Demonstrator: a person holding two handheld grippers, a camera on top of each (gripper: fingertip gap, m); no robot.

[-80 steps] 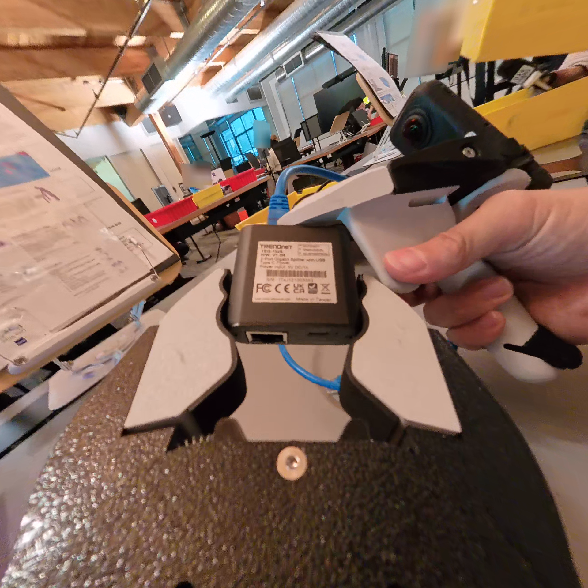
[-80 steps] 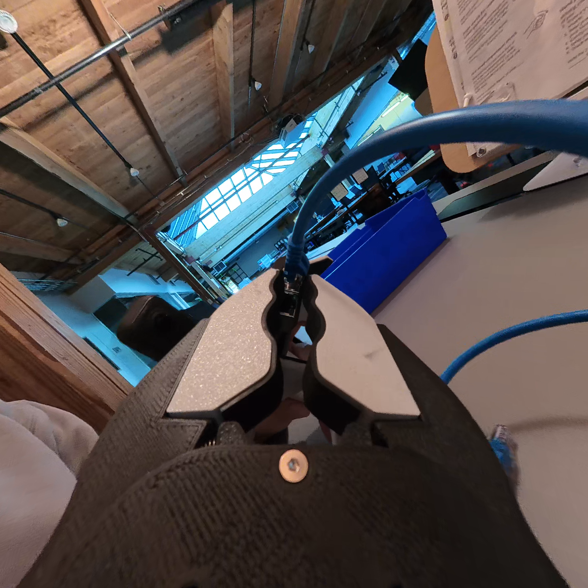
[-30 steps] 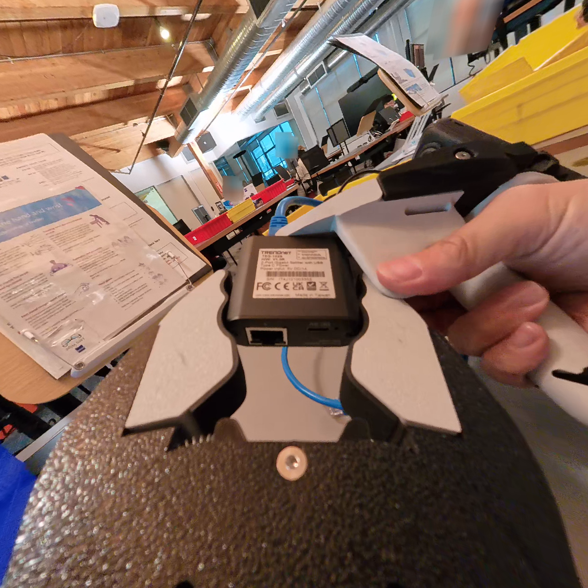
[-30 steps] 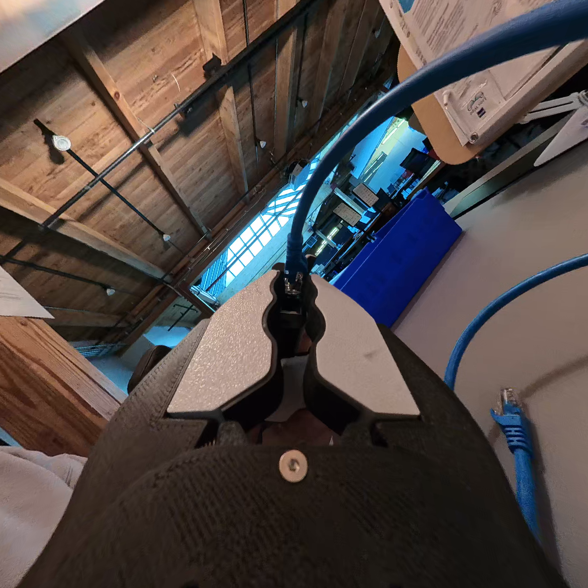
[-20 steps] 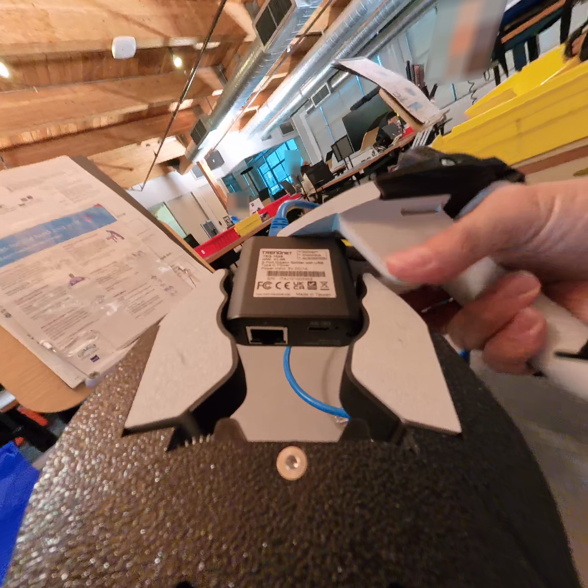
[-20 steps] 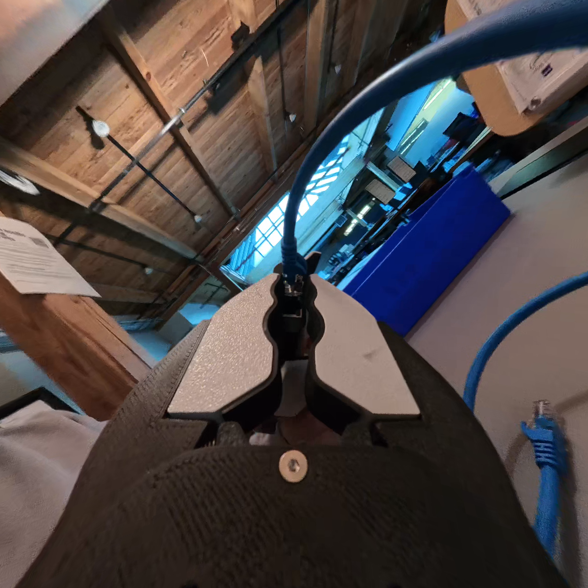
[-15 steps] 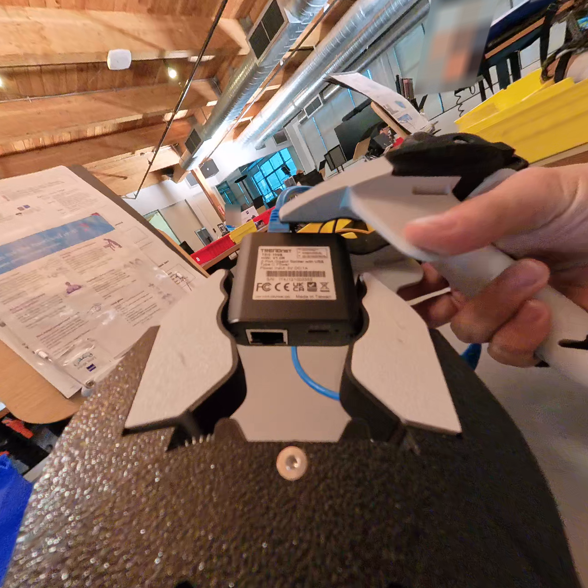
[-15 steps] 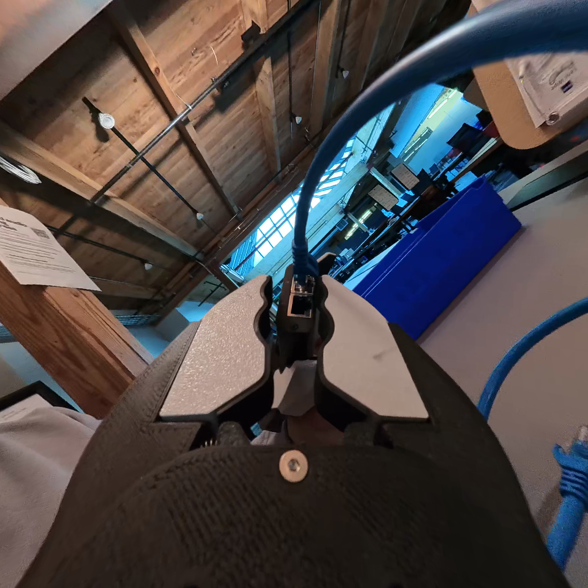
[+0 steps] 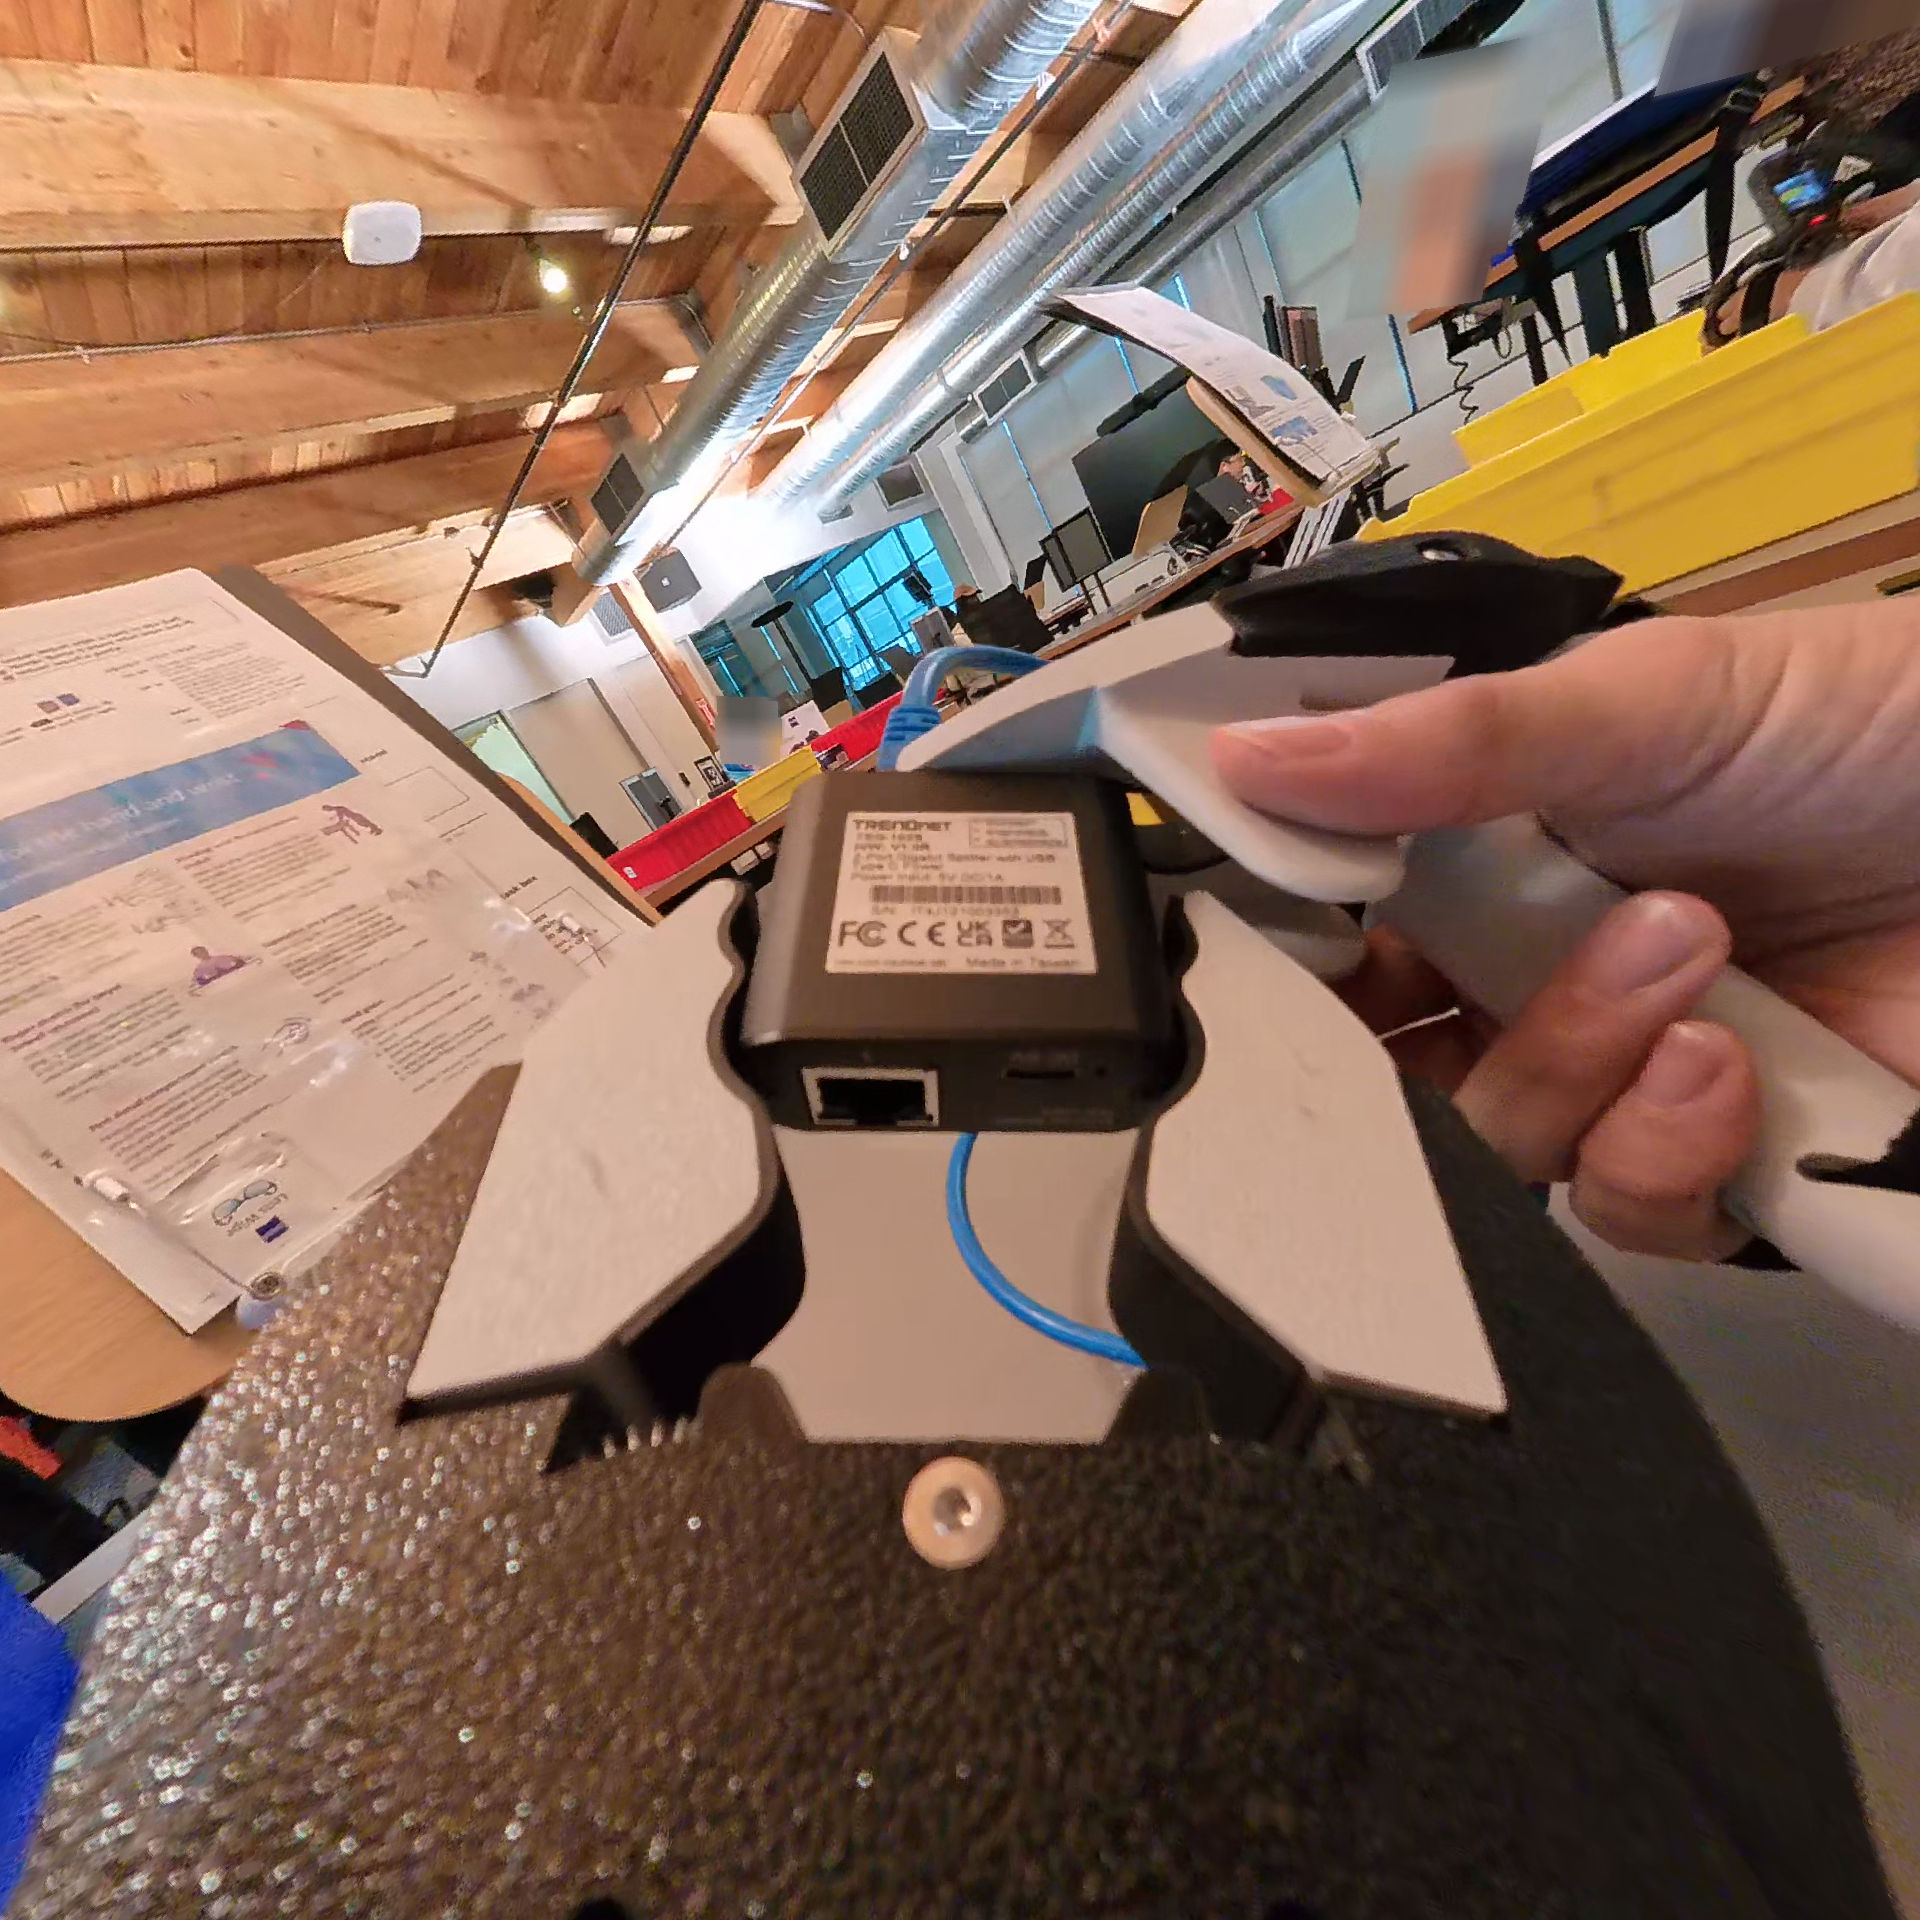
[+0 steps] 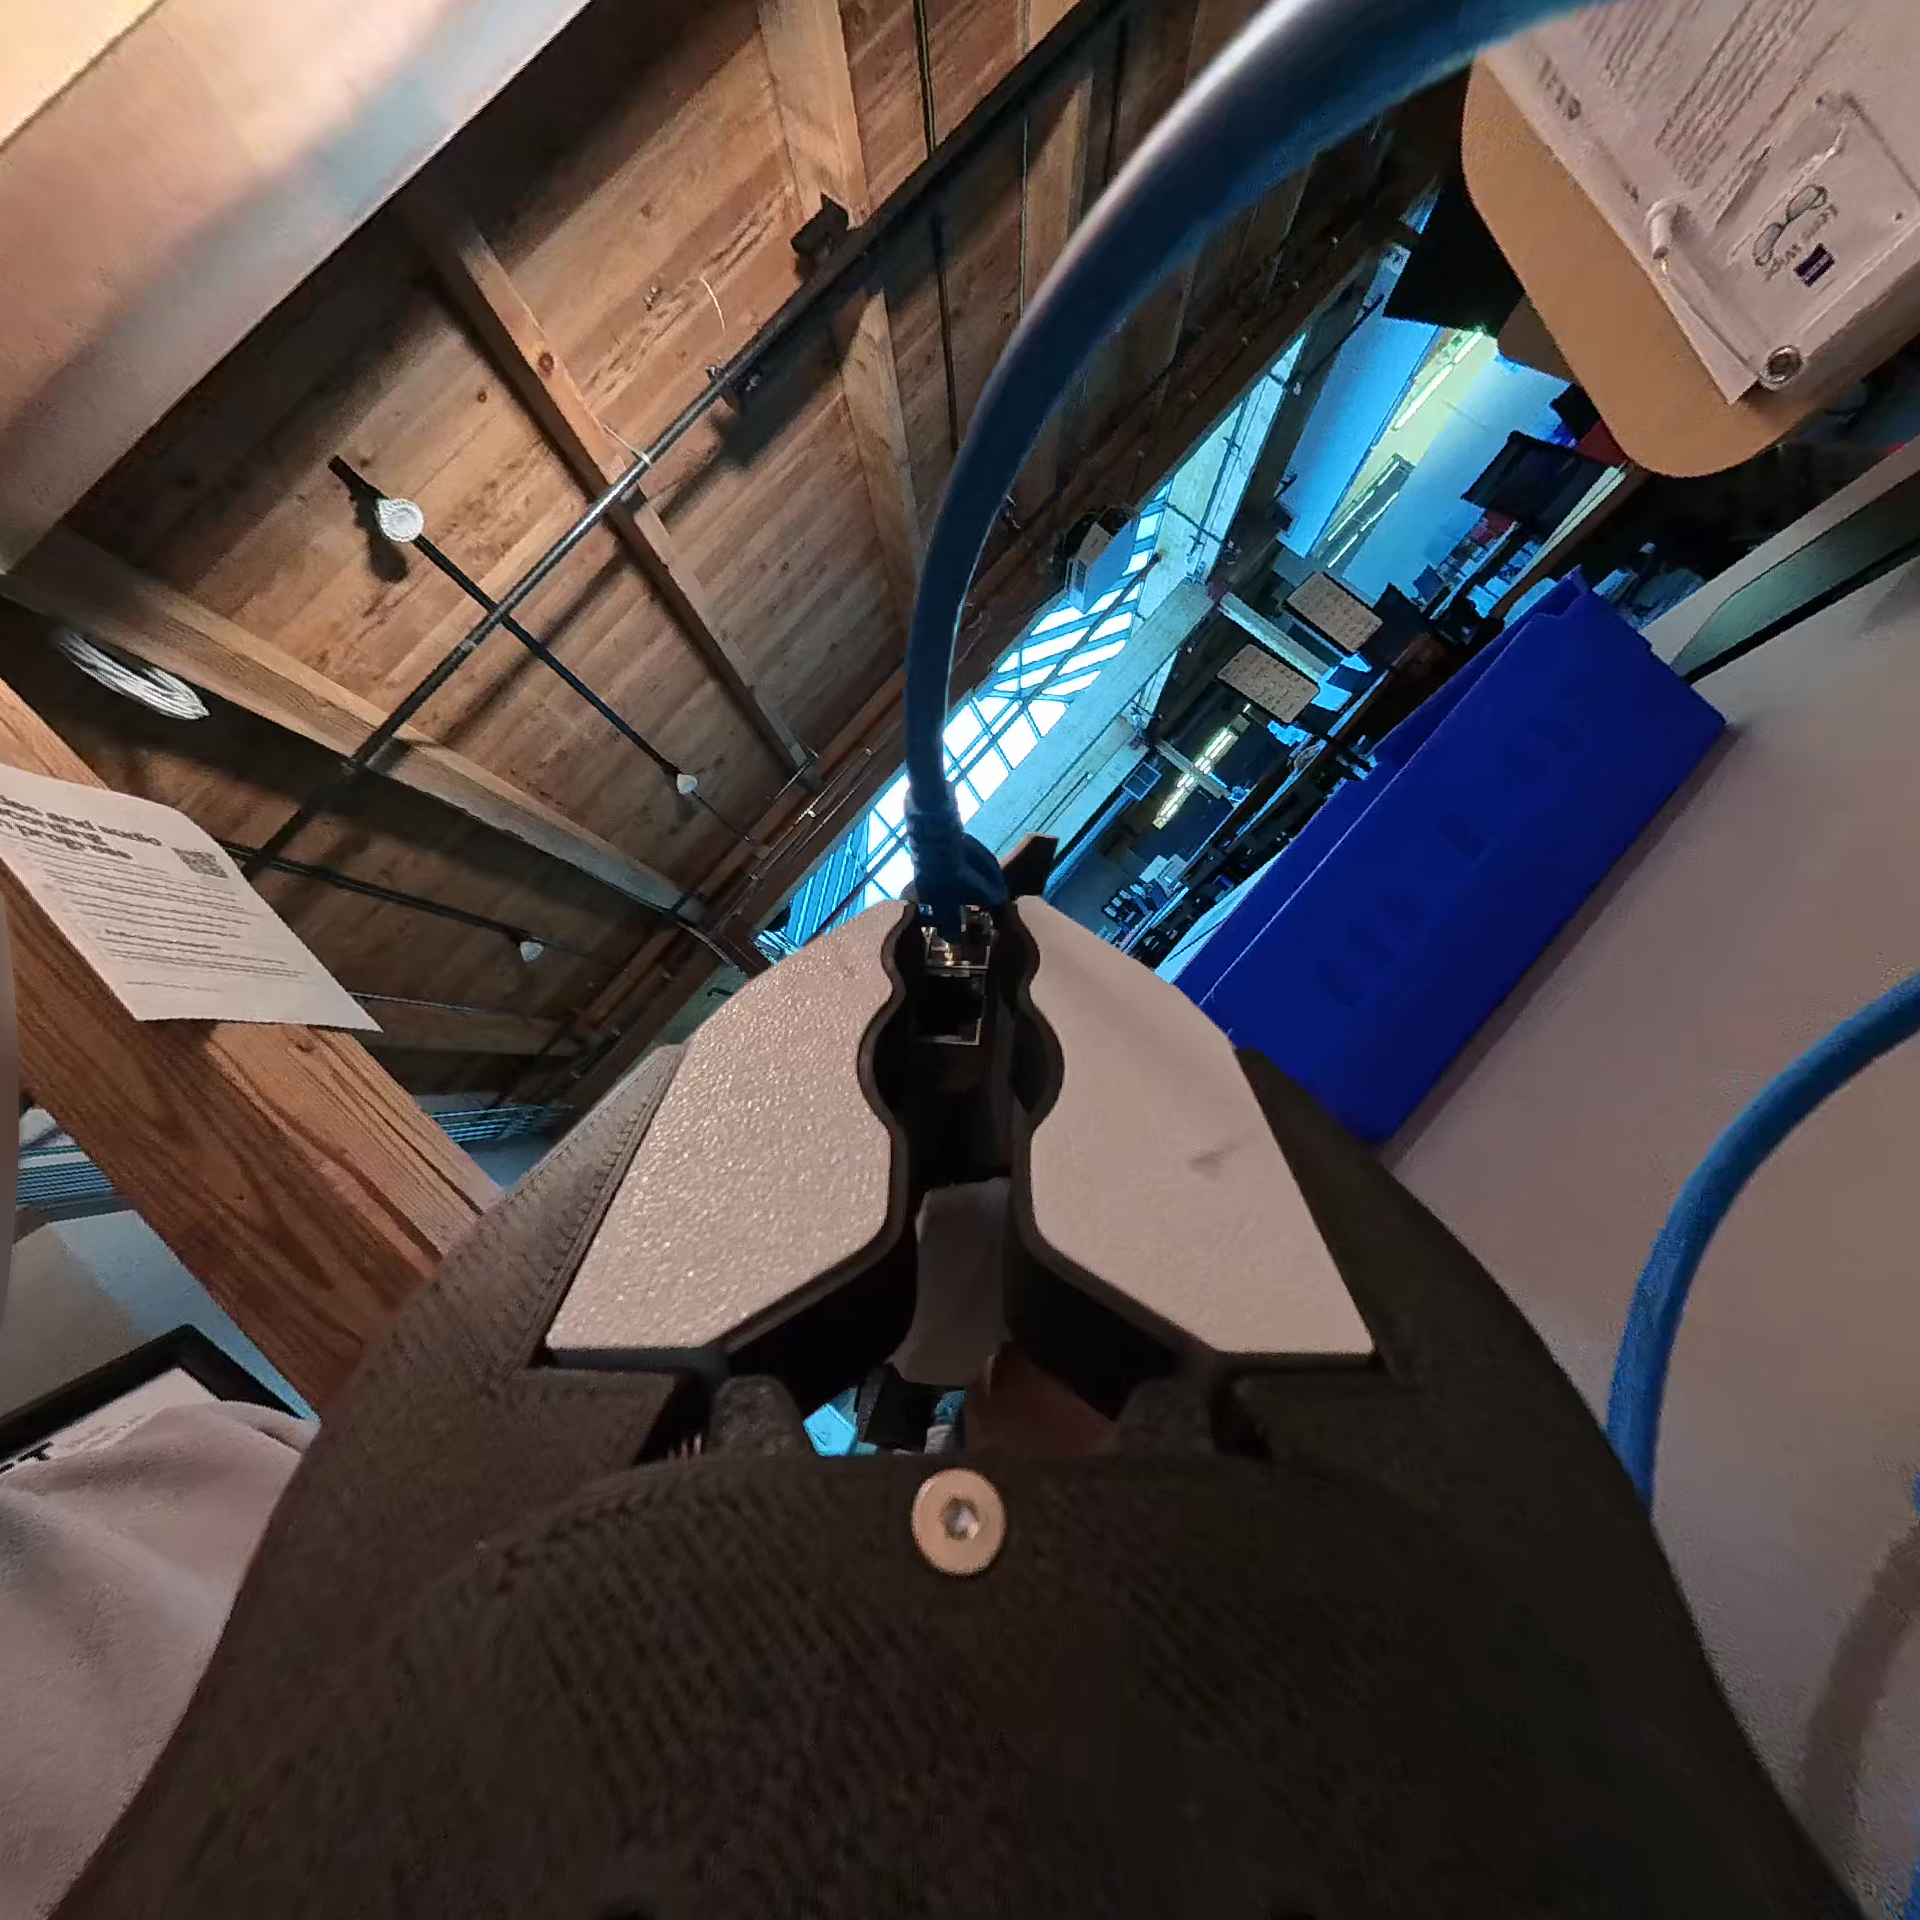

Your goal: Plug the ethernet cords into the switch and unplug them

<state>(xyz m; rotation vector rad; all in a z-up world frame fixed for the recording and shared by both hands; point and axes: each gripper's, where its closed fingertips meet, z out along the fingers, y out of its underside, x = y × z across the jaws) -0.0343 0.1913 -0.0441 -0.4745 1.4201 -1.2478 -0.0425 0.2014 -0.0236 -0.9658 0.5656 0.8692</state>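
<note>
The right claw (image 10: 951, 997), open a moment ago, clenches the plug (image 10: 954, 951) again; the left claw (image 9: 961, 971) grips the switch (image 9: 961, 925). Unplugging: next, pull straight out.

Bright, even daylight fills the left wrist view, pouring from the far windows (image 9: 883, 603) with a ceiling lamp (image 9: 553, 276) glaring. The right wrist view is dimmer and bluish, its skylight (image 10: 997, 748) blown out. Both bow at the edges, near foreground soft.
</note>
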